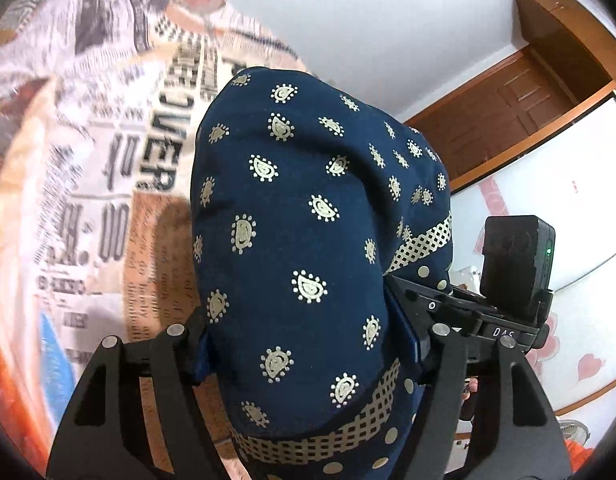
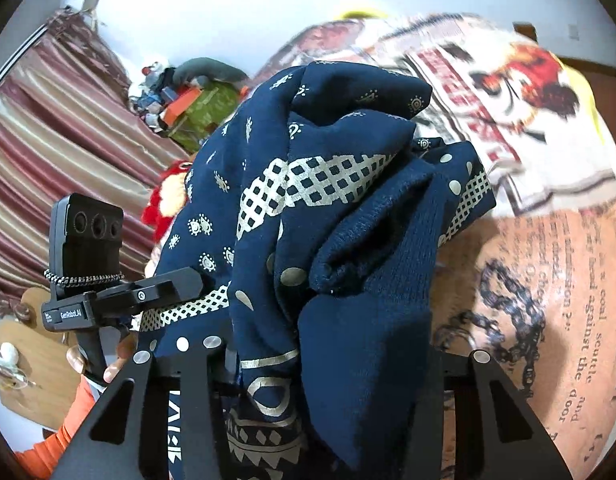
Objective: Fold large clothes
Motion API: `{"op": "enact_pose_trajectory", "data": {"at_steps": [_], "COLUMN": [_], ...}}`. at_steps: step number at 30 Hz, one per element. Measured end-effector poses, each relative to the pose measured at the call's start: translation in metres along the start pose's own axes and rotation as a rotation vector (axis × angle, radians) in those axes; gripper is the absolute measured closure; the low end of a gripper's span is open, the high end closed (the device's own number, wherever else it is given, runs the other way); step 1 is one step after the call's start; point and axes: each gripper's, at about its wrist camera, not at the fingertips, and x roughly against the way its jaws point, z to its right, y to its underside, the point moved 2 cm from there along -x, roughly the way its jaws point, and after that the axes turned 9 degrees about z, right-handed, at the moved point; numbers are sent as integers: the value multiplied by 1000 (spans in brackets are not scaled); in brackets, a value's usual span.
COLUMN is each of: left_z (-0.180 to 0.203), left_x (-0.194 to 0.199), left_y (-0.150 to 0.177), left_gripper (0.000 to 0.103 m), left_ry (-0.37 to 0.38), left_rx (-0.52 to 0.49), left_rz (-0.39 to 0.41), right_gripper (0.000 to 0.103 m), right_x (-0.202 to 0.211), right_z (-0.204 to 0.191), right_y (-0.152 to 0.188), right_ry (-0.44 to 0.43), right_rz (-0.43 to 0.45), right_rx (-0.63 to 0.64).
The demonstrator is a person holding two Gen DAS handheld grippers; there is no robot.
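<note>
Nearest to each camera, the navy printed garment (image 1: 308,208) is seen bunched between the fingers and fills most of both views. The left gripper (image 1: 308,344) is closed on a thick fold of it, and the right gripper (image 2: 328,364) is clamped on another thick bundle. The cloth is held up above the newspaper-print bed cover (image 1: 107,200), which lies beyond. Its long axis seems to run from one gripper to the other, so neither hand is clearly nearer.

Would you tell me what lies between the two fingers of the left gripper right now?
A bunched fold of the navy patterned garment fills the gap of the left gripper, pressed by both blue pads; the left wrist view shows it.
</note>
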Motion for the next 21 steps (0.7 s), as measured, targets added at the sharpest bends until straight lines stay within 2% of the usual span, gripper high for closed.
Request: {"op": "enact_pose_trajectory", "data": {"at_steps": [11,13,21], "left_z": [-6,-15,-62], "left_x": [101,122,161], "left_y": [-27,-28,-23], "left_gripper": [33,33,33], "left_ry": [-41,-57,-112], "left_rx": [-33,-31,10], "left_rz": [139,161,194], "right_gripper": [59,59,59], "right_x": [2,-6,-49], "right_z": [-106,-129,-186], "right_y": [-19,-20,-4], "right_ry": [-57,-71,-118], "right_rz": [46,46,0], "right_rx": [115,137,176]}}
